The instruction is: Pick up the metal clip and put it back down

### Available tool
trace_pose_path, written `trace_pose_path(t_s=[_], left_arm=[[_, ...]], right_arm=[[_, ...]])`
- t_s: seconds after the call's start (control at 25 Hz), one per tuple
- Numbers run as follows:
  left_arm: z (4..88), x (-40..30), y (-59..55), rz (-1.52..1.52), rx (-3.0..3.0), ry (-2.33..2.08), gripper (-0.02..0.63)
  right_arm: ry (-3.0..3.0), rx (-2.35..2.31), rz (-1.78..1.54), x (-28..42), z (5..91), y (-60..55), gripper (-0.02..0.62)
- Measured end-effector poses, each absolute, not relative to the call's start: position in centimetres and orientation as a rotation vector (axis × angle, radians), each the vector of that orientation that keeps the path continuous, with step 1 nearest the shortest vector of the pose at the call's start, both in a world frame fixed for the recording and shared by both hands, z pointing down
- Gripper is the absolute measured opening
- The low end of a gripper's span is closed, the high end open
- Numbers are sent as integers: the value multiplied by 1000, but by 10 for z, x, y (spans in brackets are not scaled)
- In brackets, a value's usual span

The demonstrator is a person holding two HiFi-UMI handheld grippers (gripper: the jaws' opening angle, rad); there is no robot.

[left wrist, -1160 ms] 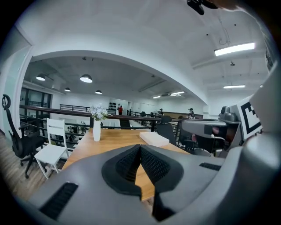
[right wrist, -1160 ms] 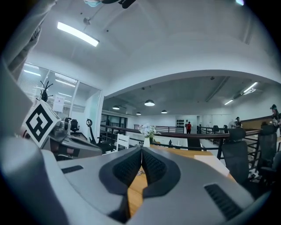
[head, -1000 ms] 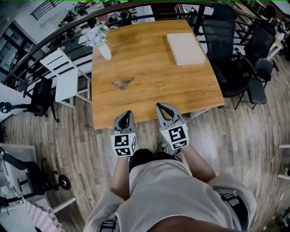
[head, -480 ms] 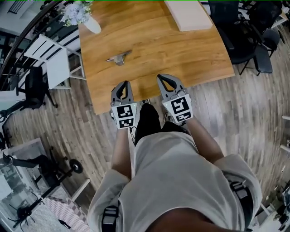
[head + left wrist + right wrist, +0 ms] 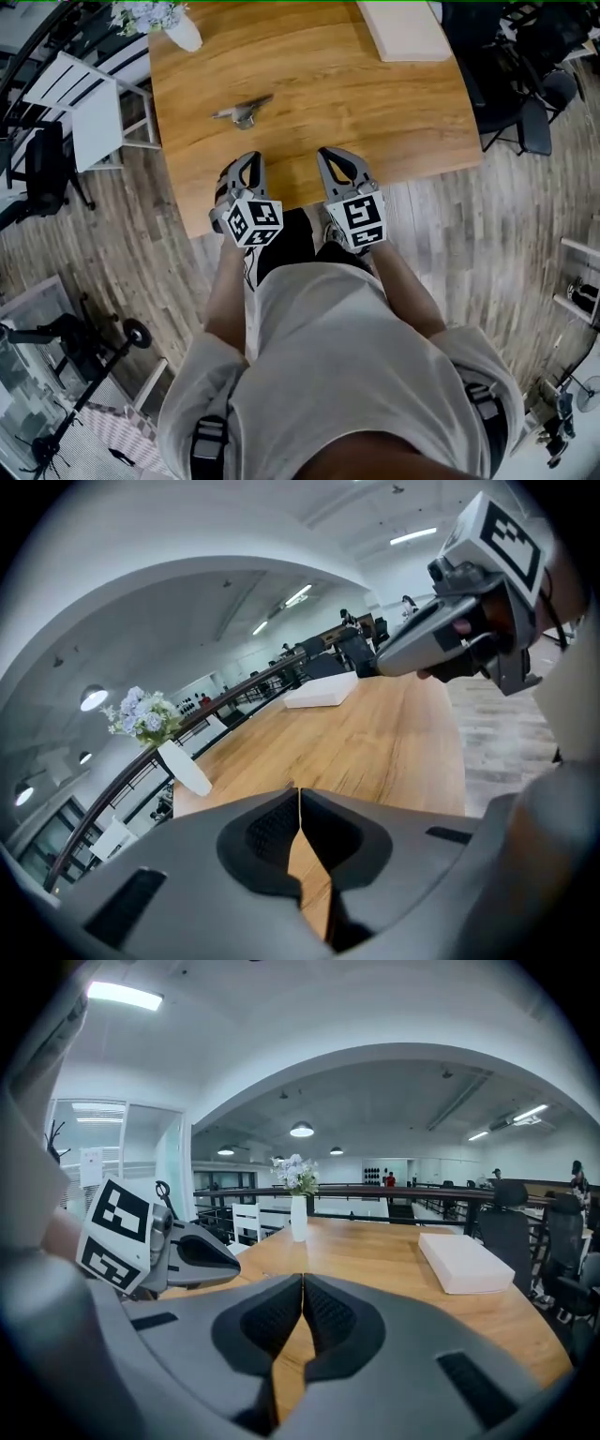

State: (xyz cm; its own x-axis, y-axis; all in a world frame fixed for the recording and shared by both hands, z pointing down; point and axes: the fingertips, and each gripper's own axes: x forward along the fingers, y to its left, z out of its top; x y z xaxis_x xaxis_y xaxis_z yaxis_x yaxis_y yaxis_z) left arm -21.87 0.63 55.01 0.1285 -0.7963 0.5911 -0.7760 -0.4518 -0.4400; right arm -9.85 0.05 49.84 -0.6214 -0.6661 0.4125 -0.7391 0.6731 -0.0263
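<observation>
While the metal clip [image 5: 244,111] lies flat on the wooden table [image 5: 375,103], nothing is touching it. It sits on the left part of the table, between the near edge and a white vase [image 5: 184,34] with pale flowers [image 5: 141,13] at the far left corner. The clip is well apart from both grippers.

The person holds the left gripper [image 5: 248,159] and the right gripper [image 5: 327,153] side by side over the near edge of the table. Both point away from the person, toward the far side of the table. The left gripper's jaws are pressed together, with only a thin line between them, and there is nothing in them. The right gripper's jaws are closed tight too, and they hold nothing. The left gripper is tipped a little to one side, so two faces of its marker cube [image 5: 251,221] show from above. The clip is ahead of the left gripper.

A flat white box [image 5: 405,28] rests on the far right part of the table, well away from the clip. A white chair [image 5: 89,111] stands by the left side of the table, and black chairs [image 5: 525,94] stand by the right side.
</observation>
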Motion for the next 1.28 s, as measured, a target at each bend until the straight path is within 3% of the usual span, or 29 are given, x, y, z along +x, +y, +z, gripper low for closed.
trace_pose_path(t_s=[0.64,1.12,1.28], left_arm=[[600,-263,-52,-1371,-2268,1504,26],[654,-276,-71,-1604,-2071,1153,29],[660,-277,-79,-1609,-2056,1101,84]], right_arm=[[-2426,1041,321,-148,535,-26,26],[-2340,1074,375,-172,565,-37,26],[-2311,1110,390,-172,567,-41,26]])
